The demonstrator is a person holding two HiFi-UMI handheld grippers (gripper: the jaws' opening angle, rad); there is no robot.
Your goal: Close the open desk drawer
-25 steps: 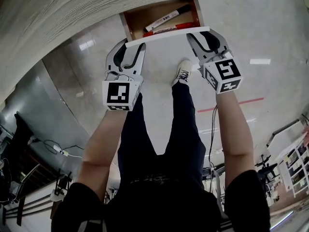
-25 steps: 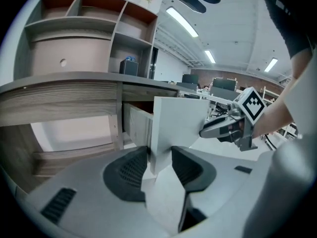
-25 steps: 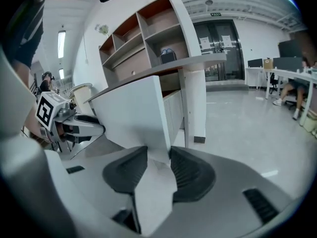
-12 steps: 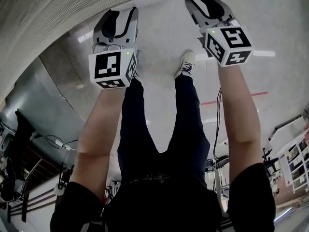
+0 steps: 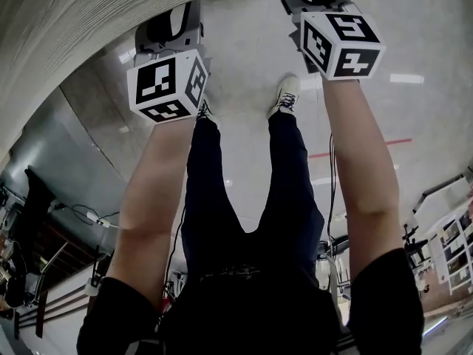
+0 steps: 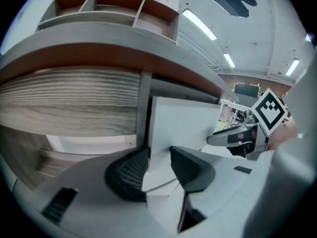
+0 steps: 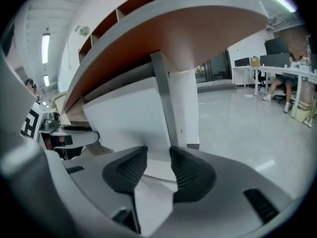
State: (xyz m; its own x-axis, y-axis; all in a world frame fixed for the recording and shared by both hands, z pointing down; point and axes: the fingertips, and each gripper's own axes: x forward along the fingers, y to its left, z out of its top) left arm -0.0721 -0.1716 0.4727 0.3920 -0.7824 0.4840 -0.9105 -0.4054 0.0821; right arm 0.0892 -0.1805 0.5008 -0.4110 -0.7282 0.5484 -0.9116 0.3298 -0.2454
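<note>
In the head view the wood-grain desk top (image 5: 89, 21) covers the drawer completely, and both grippers' fingertips are hidden under its edge. Only their marker cubes show, the left (image 5: 166, 87) and the right (image 5: 341, 44). My left gripper (image 6: 158, 167) is at the left end of the white drawer front (image 6: 183, 125). Its jaws have just been closing a little, but they still stand apart, with the panel's face showing in the gap. My right gripper (image 7: 158, 167) is open at the same drawer front (image 7: 129, 118), near its right end.
The person's legs and a white shoe (image 5: 284, 98) stand on the glossy floor below the desk. A shelf unit (image 6: 114, 9) sits on the desk top. A grey desk leg (image 7: 183, 113) is beside the right gripper. Office desks with a seated person (image 7: 277, 83) lie far right.
Both grippers moved toward the desk. The open drawer with its pens slid under the desk top and is no longer seen from the head view.
</note>
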